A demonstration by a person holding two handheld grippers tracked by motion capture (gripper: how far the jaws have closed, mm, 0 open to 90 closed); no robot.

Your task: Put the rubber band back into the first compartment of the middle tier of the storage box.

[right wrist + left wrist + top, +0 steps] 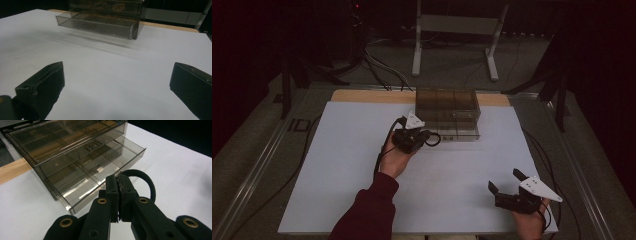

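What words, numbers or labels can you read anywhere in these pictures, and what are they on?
"ID": pale letters on the dark floor mat left of the white table, cut off by the table's edge, so the rest can't be read.
No readable text on the clear drawer box or the left gripper holding the black hair tie.

The left tool [422,134] reaches far over the counter's middle on an arm in a dark red sleeve [369,207], jaws pressed together on a black loop [142,182]. The right tool [507,181] sits near the right edge, jaws spread wide, gripping nothing.
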